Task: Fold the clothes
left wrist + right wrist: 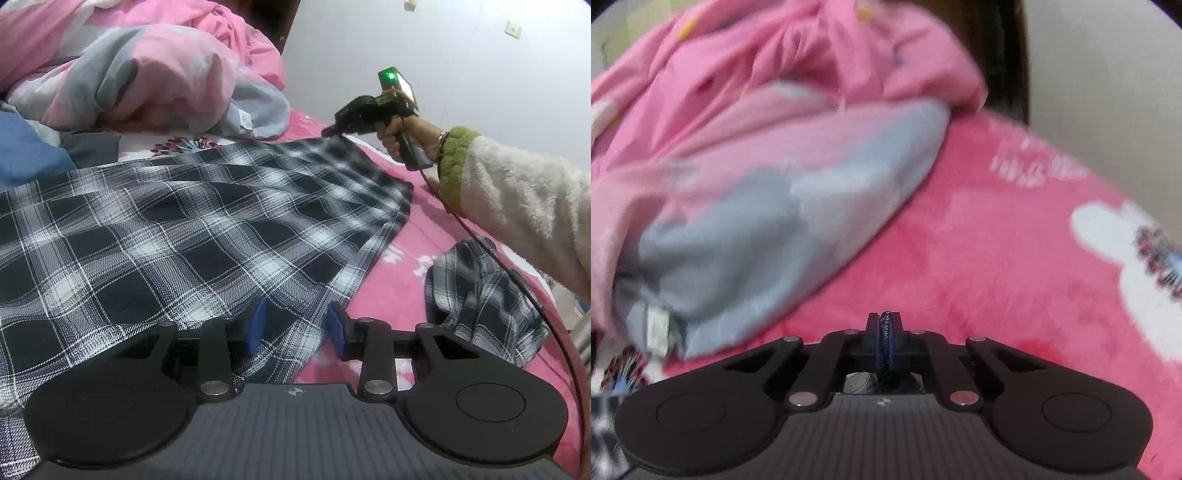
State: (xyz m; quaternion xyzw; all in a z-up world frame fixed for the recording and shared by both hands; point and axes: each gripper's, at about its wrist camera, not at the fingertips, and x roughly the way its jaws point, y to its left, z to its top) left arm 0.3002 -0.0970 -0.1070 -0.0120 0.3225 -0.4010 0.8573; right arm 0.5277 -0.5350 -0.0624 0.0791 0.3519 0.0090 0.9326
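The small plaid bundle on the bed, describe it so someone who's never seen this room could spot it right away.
Start from the pink bedspread and the big black-and-white plaid garment spread flat on it. Beyond that garment's edge, under the fluffy white sleeve, lies the small plaid bundle. It has the same check but is crumpled into a heap.

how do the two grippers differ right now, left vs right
The left gripper has its blue pads apart over the plaid garment's near edge, holding nothing. The right gripper is shut, pinching plaid fabric at the far corner. Both share the same black build.
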